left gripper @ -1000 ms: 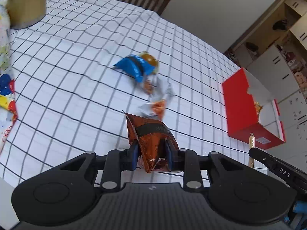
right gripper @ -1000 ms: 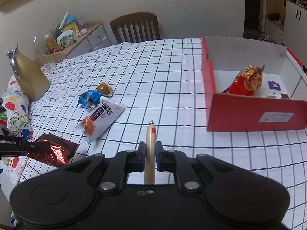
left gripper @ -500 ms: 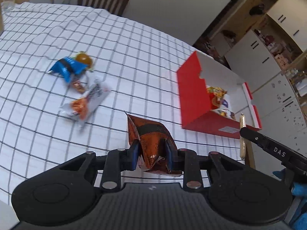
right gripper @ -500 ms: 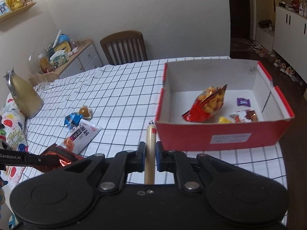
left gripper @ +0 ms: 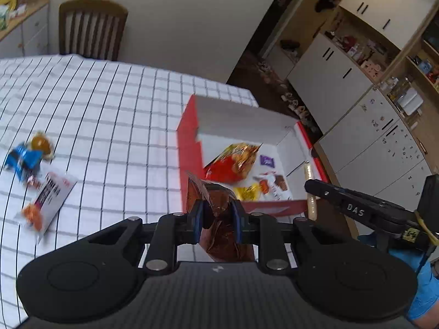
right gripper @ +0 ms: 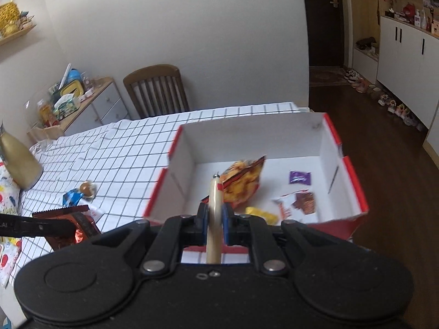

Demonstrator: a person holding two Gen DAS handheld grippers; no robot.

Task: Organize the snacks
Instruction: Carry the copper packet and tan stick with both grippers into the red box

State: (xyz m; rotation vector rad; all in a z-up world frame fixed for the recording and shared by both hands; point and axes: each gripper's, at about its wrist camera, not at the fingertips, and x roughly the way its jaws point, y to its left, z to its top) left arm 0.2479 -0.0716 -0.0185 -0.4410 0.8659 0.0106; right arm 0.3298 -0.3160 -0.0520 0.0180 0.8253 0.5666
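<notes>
left wrist: left gripper point(left gripper: 216, 216) pinches crinkly copper foil packet point(left gripper: 219, 224), jaws just tightened; right gripper point(right gripper: 214, 219) clamps smooth tan stick point(right gripper: 214, 219), perhaps sausage.

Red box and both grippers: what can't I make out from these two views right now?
- Red box: near wall hidden by the right gripper body, right wrist view.
- Brown foil packet: lower end behind the left gripper, left wrist view.
- Snack stick: label too small.
- Blue wrapper: motion-blurred, left view.
</notes>
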